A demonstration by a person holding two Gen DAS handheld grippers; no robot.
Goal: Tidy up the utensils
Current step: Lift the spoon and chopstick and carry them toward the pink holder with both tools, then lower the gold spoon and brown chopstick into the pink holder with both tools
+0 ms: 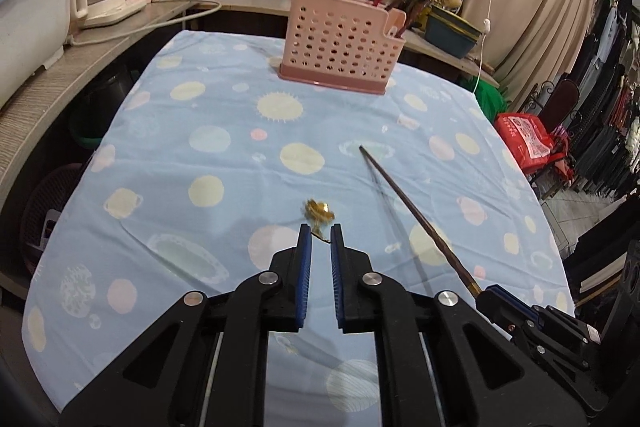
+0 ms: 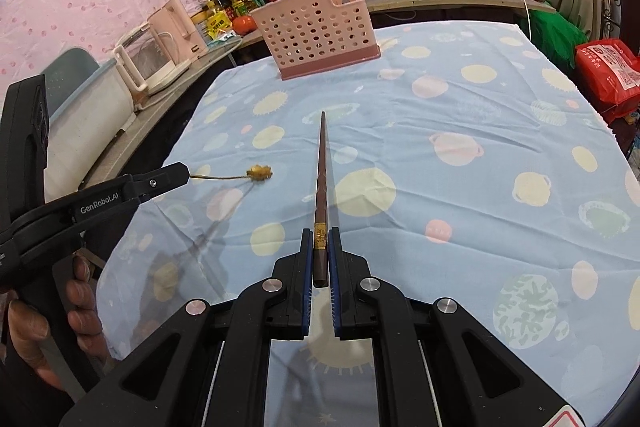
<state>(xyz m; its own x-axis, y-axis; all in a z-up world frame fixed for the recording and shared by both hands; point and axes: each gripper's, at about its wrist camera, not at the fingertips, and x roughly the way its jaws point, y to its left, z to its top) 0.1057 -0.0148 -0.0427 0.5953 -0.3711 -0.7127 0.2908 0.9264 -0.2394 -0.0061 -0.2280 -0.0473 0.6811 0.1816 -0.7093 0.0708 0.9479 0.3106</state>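
pink caddy: already holds several chopsticks
left claw: gripping gold spoon, airborne
right claw: clamping brown chopstick, undelivered
left: both still to drop in

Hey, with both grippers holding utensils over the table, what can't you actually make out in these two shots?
- Gold utensil in the left gripper: its head is motion-blurred in the left wrist view and small in the right wrist view, so its type is unclear.
- Pink caddy: the perforated walls hide its contents in both views; only stick tops show.
- Chopstick: the right gripper pads cover part of the handle.
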